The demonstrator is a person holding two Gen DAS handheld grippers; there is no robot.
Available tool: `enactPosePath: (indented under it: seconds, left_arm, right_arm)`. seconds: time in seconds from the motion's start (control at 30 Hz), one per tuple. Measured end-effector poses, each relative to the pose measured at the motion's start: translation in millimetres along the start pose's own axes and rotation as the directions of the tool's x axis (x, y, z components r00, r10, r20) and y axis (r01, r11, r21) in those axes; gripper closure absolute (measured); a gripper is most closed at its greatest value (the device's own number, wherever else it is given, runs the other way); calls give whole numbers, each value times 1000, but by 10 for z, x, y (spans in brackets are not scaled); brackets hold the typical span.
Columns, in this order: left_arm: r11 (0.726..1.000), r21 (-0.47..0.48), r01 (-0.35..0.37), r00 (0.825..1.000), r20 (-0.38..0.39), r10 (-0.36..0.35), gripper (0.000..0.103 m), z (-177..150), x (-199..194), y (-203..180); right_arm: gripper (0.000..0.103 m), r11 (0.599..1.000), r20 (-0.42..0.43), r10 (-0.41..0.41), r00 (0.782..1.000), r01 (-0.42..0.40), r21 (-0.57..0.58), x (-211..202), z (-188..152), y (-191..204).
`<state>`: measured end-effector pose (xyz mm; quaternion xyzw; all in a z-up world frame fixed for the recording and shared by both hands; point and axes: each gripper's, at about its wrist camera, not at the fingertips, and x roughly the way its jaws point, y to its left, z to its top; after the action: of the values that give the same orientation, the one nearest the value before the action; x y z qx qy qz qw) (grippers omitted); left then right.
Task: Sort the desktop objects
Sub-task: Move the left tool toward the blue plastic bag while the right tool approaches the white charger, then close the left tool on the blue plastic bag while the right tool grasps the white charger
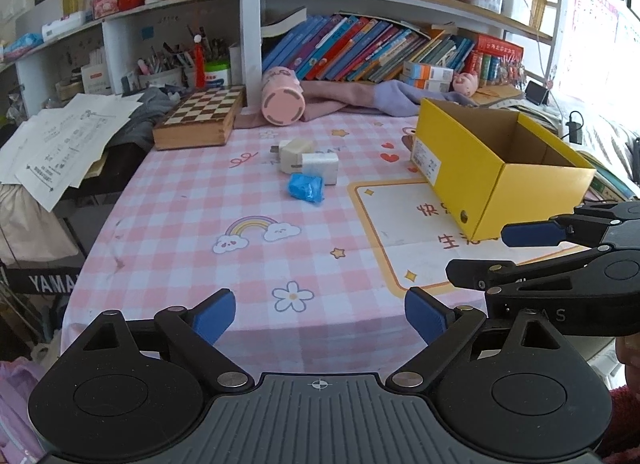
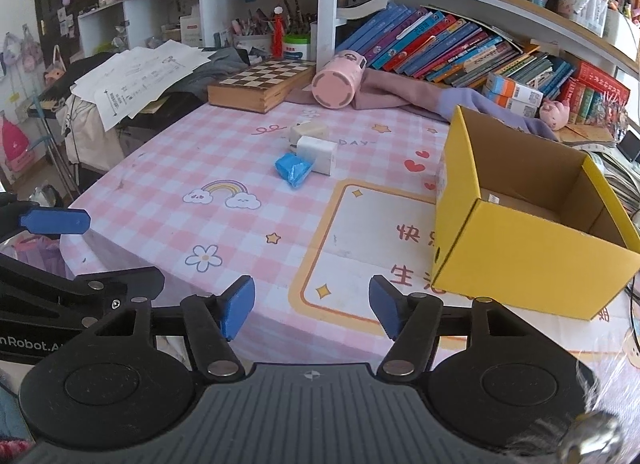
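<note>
Both the left gripper point(image 1: 320, 318) and right gripper point(image 2: 312, 310) hover wide open and empty at the checked tablecloth's point(image 1: 192, 232) near edge, well short of two white chargers point(image 1: 308, 161), a blue wad point(image 1: 306, 187) and the yellow box point(image 2: 532, 223).

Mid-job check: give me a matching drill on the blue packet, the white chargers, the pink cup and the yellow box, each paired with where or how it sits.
Things:
1. blue packet
2. white chargers
3. pink cup
4. yellow box

States:
A. lying on its side by the chessboard
B. open-topped, right side of the table
C. crumpled, nearest of the centre cluster
D. two blocks touching each other

Pairs: 1-C, 2-D, 3-A, 4-B
</note>
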<state>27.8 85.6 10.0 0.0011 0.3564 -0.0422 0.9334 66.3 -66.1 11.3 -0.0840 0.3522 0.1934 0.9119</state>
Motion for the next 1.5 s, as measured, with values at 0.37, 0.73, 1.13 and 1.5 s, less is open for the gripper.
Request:
enactPosePath:
  seconds: [0.37,0.73,1.13,1.5]
  left_arm:
    - [1000,-9,-24,999,-23,24,9,215,338,105]
    - [999,-20,-49,997,-60,48,9,444,749,146]
    - [998,-20,-57,995,-80,56,9,691,1174,167]
    - [999,-4,-41,995,-95,41,9,840,1515,206]
  right_arm:
    - [38,1000,-13,23,1000,-23,-7,383,303,-130]
    - [38,999,-35,41,999,-40,3,823,636,-358]
    - [37,997,-47,74,996,-74,13,1221,983,-534]
    - [33,993,-65,97,993,-92,71,1603,1261,-583]
